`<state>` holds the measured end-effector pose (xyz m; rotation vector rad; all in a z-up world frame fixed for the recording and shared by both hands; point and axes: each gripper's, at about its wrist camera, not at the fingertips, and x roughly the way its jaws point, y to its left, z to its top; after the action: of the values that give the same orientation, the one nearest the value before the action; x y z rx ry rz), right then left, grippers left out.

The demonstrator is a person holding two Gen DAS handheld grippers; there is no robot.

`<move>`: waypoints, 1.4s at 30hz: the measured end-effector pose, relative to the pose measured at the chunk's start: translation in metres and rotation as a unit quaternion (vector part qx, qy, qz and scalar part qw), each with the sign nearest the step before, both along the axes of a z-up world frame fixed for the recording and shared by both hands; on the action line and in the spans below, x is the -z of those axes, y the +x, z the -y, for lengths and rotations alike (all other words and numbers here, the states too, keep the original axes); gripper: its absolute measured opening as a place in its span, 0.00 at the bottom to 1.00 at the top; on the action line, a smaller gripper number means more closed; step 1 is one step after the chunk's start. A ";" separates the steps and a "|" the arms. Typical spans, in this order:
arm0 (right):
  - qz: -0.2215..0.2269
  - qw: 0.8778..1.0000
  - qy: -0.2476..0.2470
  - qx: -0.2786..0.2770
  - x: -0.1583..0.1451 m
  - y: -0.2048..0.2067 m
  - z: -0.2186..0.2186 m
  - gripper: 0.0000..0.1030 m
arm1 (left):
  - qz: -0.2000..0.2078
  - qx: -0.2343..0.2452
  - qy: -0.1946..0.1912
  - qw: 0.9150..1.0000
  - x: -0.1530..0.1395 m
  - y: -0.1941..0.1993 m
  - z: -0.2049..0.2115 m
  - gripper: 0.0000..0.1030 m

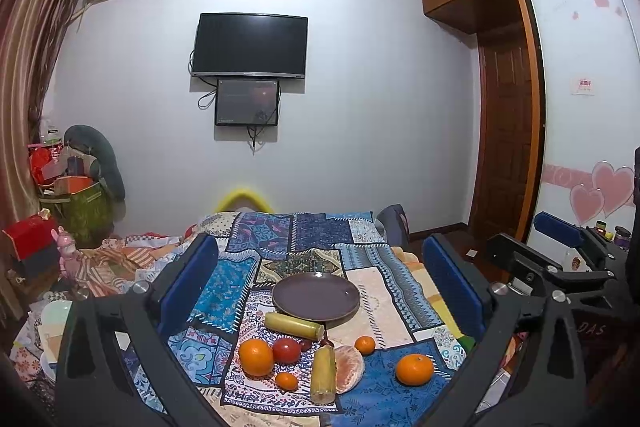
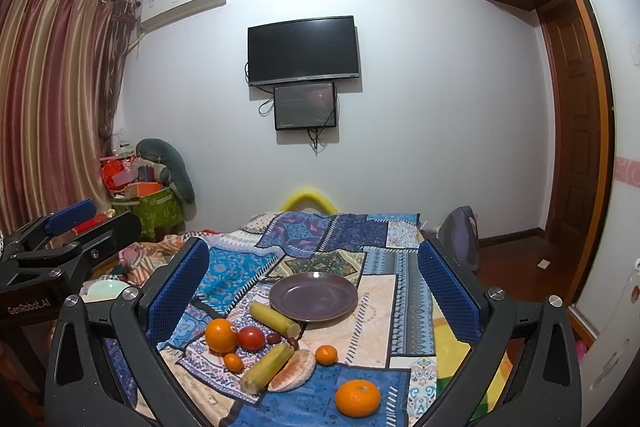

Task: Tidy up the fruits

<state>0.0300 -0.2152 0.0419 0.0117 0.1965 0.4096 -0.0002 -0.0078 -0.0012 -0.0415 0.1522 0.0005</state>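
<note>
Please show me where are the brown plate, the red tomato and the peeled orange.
brown plate (image 1: 316, 297), left wrist view, bare centre.
red tomato (image 1: 286, 350), left wrist view, its front.
peeled orange (image 2: 293, 371), right wrist view, middle of segments.

Purple-brown plate (image 1: 316, 297) — blue patchwork cloth (image 1: 384, 393) — orange tangerine (image 1: 414, 369).

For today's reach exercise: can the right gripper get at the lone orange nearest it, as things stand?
Probably yes. The right gripper is open and holds nothing, and the orange lies apart from the other fruit on the patchwork cloth, with nothing between it and the fingers.
</note>
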 end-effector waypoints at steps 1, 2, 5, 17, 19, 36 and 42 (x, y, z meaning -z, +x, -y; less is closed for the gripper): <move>0.000 1.000 -0.001 0.000 0.000 0.000 -0.001 1.00 | 0.000 0.000 0.000 1.000 0.000 0.000 0.000 1.00; 0.000 1.000 -0.001 0.000 0.000 0.000 0.000 1.00 | 0.000 0.000 0.000 1.000 0.001 0.000 0.000 1.00; 0.000 1.000 0.000 0.000 0.000 -0.001 0.000 1.00 | 0.000 0.000 0.000 1.000 0.000 0.000 0.000 1.00; 0.001 1.000 0.000 0.001 0.001 0.000 0.000 1.00 | -0.001 0.001 0.000 1.000 0.000 0.002 0.001 1.00; 0.001 1.000 0.001 0.000 0.001 0.000 0.000 1.00 | 0.000 0.001 0.000 1.000 0.000 0.001 0.001 1.00; 0.006 1.000 0.000 0.000 -0.001 0.000 0.000 1.00 | 0.000 0.003 -0.002 1.000 -0.001 0.001 -0.001 1.00; 0.002 1.000 0.001 -0.003 0.001 0.001 0.000 1.00 | -0.004 0.002 -0.001 1.000 0.000 0.003 -0.002 1.00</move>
<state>0.0305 -0.2153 0.0413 0.0124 0.1913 0.4149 0.0027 -0.0058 -0.0012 -0.0431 0.1605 -0.0028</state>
